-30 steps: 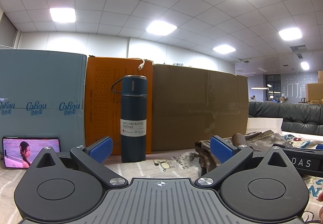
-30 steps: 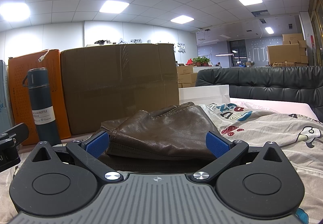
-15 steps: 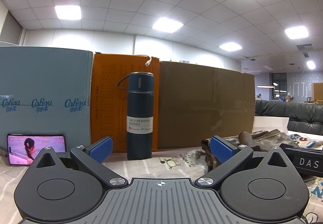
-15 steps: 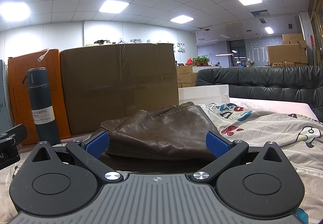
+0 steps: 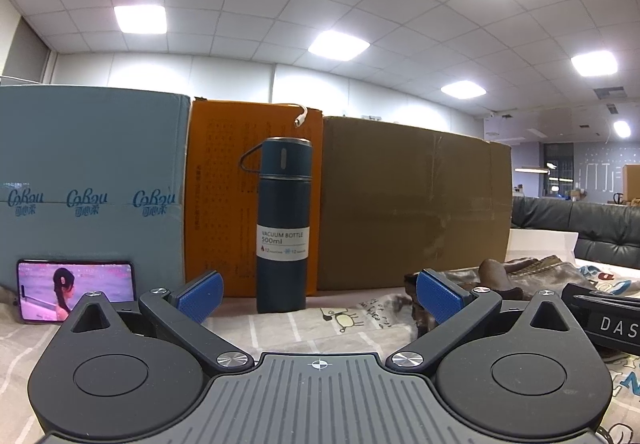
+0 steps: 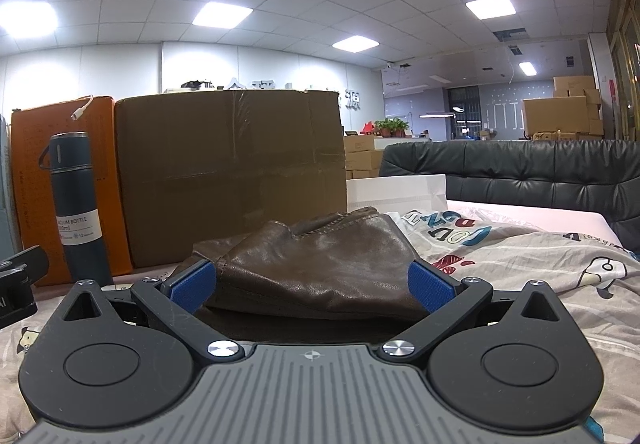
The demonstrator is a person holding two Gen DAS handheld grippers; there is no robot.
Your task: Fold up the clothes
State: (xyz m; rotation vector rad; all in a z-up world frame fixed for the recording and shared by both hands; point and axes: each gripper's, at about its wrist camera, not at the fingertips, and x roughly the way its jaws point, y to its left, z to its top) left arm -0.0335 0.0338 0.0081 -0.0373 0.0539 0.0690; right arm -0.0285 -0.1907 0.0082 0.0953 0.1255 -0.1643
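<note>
- Tongs first: your left tongs (image 5: 318, 294) are spread wide, blue pads (image 5: 199, 295) apart, with nothing between them but the printed bedsheet (image 5: 360, 320) below.
- Your right tongs (image 6: 312, 286) are spread wide too; they hold nothing, and the pads (image 6: 430, 285) sit on either side of the near edge of the brown leather jacket (image 6: 316, 264).
- You can see the jacket lying folded in a low heap on the sheet, just ahead of the right tongs; whether the pads touch it, you cannot tell.
- From your left wrist view, the same jacket (image 5: 532, 272) lies off to the right, beyond the right-hand pad, and the other tool's black body (image 5: 608, 318) shows at the right edge.
- A dark blue vacuum bottle (image 5: 283, 226) stands upright straight ahead of your left tongs, in front of an orange box (image 5: 224, 196) and beside a large brown carton (image 5: 412, 204).
- A phone (image 5: 76, 290) with a lit screen leans against a pale blue box (image 5: 92, 184) at the left.
- A black sofa (image 6: 540, 172) stands behind the bed on your right.
</note>
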